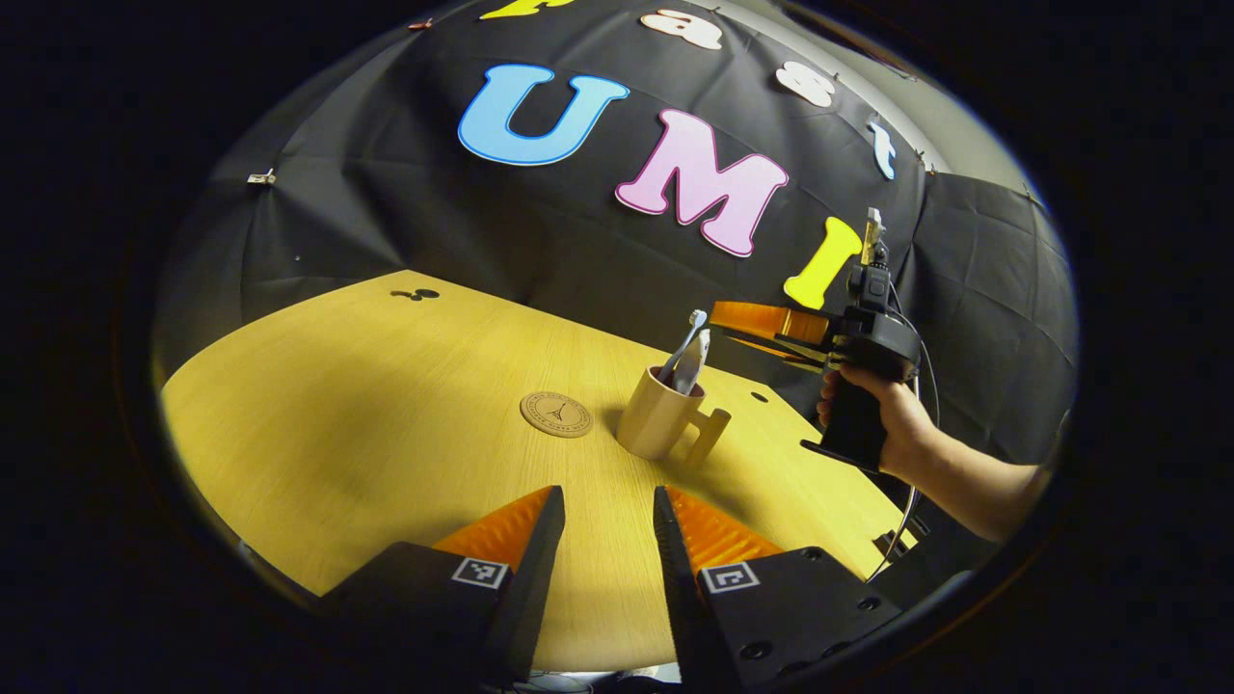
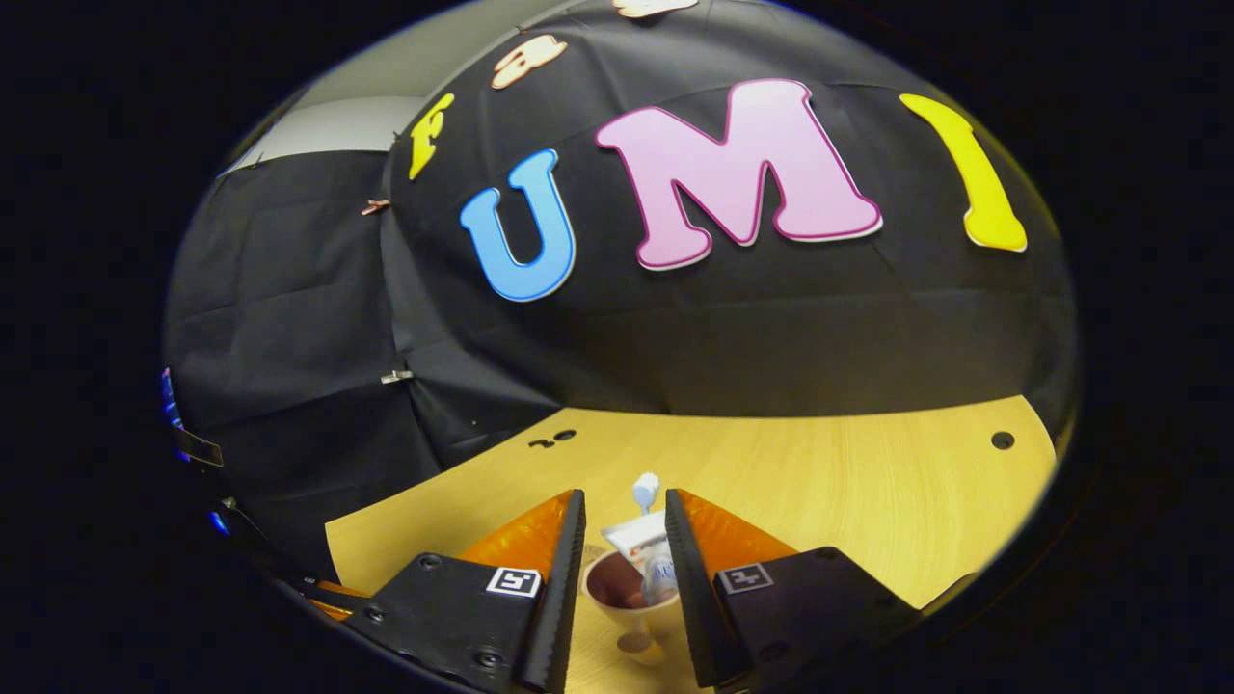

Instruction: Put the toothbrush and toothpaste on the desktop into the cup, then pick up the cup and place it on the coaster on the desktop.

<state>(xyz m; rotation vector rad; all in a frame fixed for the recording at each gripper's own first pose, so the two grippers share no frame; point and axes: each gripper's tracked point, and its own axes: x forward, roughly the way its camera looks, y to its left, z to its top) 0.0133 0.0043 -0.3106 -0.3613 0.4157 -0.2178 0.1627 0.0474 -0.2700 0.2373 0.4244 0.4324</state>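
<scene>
A beige cup [image 1: 656, 421] with a side handle stands upright on the wooden desktop [image 1: 386, 405]. A toothbrush [image 1: 690, 326] and a toothpaste tube [image 1: 692, 364] lean inside it, poking out of the top. The round coaster [image 1: 556, 414] lies bare just left of the cup. My right gripper [image 1: 718, 323], held by a hand [image 1: 882, 410], hovers at the tube's top, jaws apart. In the right gripper view, the cup [image 2: 617, 590], toothpaste tube [image 2: 638, 538] and toothbrush head [image 2: 645, 488] sit below my open right gripper [image 2: 625, 506]. My left gripper [image 1: 607, 506] is open and empty, short of the cup.
The desktop has small dark holes at its far left [image 1: 415, 294] and behind the cup [image 1: 759, 396]. Another hole [image 2: 1003, 440] shows at the right in the right gripper view. Black cloth walls close in the back. A forearm [image 1: 974, 482] reaches in from the right.
</scene>
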